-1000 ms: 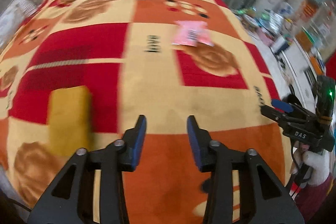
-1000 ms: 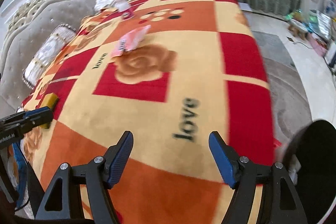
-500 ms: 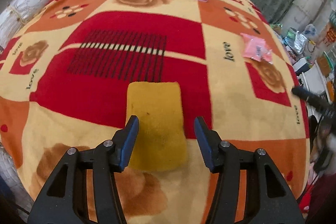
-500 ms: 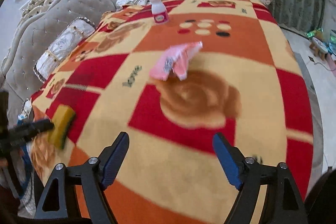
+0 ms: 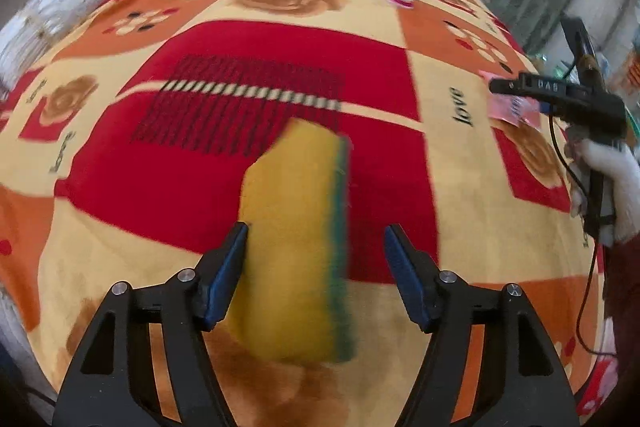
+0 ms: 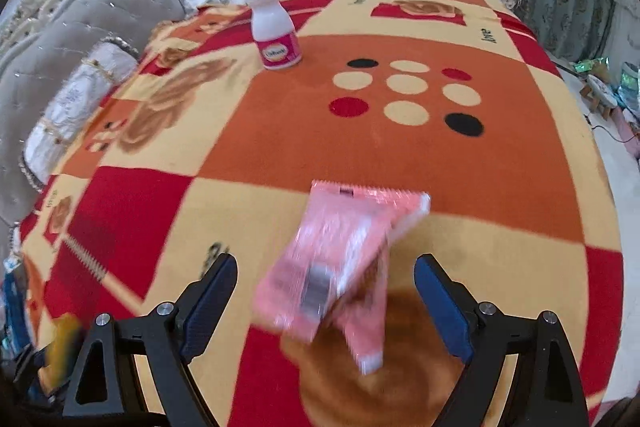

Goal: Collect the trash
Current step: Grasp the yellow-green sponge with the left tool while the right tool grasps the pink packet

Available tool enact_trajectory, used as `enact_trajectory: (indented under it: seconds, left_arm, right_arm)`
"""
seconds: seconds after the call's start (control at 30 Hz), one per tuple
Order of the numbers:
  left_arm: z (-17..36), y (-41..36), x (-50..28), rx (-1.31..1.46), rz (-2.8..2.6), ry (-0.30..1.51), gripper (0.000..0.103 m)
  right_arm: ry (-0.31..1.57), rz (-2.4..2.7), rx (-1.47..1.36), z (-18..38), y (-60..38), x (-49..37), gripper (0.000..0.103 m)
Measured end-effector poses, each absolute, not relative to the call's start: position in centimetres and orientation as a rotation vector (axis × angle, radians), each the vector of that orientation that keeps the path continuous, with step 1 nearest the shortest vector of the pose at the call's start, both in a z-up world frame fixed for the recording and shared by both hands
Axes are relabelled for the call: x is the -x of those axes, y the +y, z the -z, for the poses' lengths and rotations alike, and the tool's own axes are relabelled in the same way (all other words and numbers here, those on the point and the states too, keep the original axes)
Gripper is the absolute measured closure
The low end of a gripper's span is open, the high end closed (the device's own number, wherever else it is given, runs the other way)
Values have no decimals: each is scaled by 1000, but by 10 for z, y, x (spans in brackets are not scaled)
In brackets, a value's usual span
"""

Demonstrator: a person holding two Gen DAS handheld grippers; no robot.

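We've got our left gripper (image 5: 314,253) spread wide around the yellow sponge (image 5: 294,243), which lies flat on the blanket (image 5: 160,155). Our right gripper (image 6: 326,289) is gaping too, with the crumpled pink wrapper (image 6: 340,263) between its fingers, not pinched. A white bottle (image 6: 275,29) stands far back.

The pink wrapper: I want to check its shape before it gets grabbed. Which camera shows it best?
The right wrist view: the wrapper lies crumpled between the open right tongs, large though blurred. The left wrist view shows only a small pink corner far right, partly hidden behind the right tongs.
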State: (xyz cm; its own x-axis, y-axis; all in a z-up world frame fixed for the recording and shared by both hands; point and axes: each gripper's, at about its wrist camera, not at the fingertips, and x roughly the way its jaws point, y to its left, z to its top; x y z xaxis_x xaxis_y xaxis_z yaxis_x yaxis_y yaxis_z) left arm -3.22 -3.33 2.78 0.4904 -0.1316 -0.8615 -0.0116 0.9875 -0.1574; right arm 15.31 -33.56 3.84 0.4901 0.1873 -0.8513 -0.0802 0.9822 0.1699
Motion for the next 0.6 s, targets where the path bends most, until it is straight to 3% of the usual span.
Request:
enact_trajectory:
  seconds: [0.07,0.13,0.17,0.2,0.23,0.27,0.3,0.6]
  left_arm:
    - [-23,-25,30,176,76,1069,35]
    - [-21,-21,30,199,88,1074,36]
    - [-21,-18,31,220,94,1072,40]
    - [-23,-13,31,251,93,1062,45]
    - [-24,-12,32,256,83,1060,61]
    - [-26,-11,32,258,72,1057,70]
    - [-29,-9,34,278,81,1050,72]
    - [-48,-61,47,290,231,1039,77]
  right_arm:
    - [1074,-149,-117,-28,-335,-164,16]
    - [1080,-153,-133,-23,-337,-165,27]
    - [1058,-163,-124,-26,-338,-161,45]
    - [1053,-185,-130,-27,-339,-159,58]
    - [1049,-203,-136,-29,-341,-155,58]
    - [1041,-213,-132,-31,-341,-151,63]
    - [1032,-229,-121,-35,-343,-144,67]
    - [990,-359,-134,-56,-344,-71,68]
